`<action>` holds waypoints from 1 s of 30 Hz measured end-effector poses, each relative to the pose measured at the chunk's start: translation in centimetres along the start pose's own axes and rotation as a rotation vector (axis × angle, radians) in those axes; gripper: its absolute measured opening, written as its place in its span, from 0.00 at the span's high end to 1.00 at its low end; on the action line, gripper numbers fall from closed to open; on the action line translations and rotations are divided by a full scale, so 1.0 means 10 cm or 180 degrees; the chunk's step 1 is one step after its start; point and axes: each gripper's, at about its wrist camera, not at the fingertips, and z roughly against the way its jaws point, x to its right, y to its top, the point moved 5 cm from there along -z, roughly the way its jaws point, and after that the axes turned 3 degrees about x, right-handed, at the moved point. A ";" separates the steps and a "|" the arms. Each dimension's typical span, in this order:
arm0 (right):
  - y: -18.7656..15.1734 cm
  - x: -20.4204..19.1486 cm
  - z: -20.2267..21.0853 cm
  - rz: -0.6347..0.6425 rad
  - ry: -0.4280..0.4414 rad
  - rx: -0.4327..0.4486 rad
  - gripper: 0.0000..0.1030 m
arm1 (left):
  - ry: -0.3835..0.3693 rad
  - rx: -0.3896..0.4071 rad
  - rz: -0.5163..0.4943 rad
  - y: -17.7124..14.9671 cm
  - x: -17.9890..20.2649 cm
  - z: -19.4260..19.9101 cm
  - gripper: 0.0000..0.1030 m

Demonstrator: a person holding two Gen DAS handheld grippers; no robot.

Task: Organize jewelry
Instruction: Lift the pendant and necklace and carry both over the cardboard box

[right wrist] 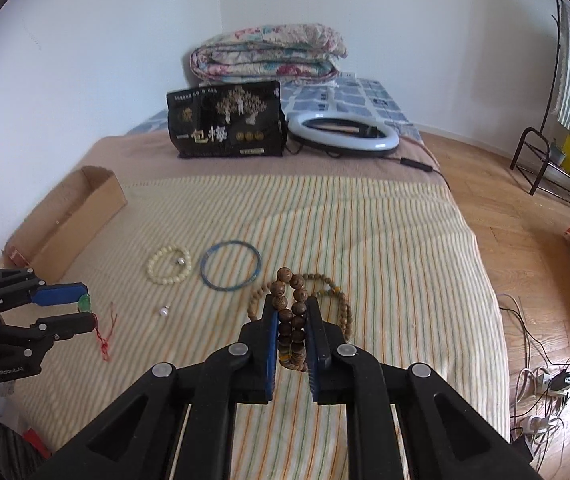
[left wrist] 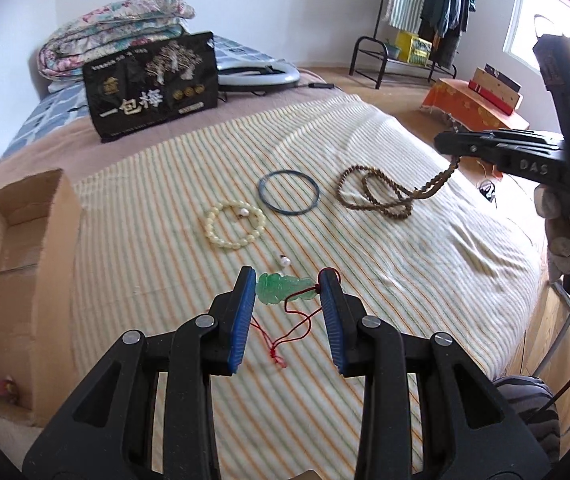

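Note:
My left gripper [left wrist: 287, 282] is open, its blue pads either side of a green jade pendant [left wrist: 283, 289] with a red cord [left wrist: 285, 336] on the striped blanket; it also shows in the right wrist view [right wrist: 79, 307]. My right gripper [right wrist: 292, 312] is shut on a brown wooden bead necklace [right wrist: 291, 304]; part of the strand hangs to the bed [left wrist: 381, 196]. A cream bead bracelet [left wrist: 235, 224], a blue bangle [left wrist: 288, 191] and a loose pearl [left wrist: 284, 261] lie on the blanket. An open cardboard box [left wrist: 25, 260] stands at the left.
A black printed bag [left wrist: 153, 84], a ring light [right wrist: 343, 134] and a folded quilt [right wrist: 267, 54] sit at the bed's far end. A clothes rack [left wrist: 425, 12] and an orange-covered stand [left wrist: 473, 104] are on the wooden floor; cables [right wrist: 541, 376] lie to the right.

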 end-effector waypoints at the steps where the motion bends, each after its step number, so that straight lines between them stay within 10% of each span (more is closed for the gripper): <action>1: 0.02 0.00 0.04 -0.0008 0.0012 0.0018 0.90 | 0.0017 0.0029 0.0003 0.01 -0.02 0.05 0.68; 30: 1.27 -1.26 0.86 0.0533 0.0371 0.0697 0.90 | 0.0532 0.0516 0.0456 0.16 -1.25 1.24 0.68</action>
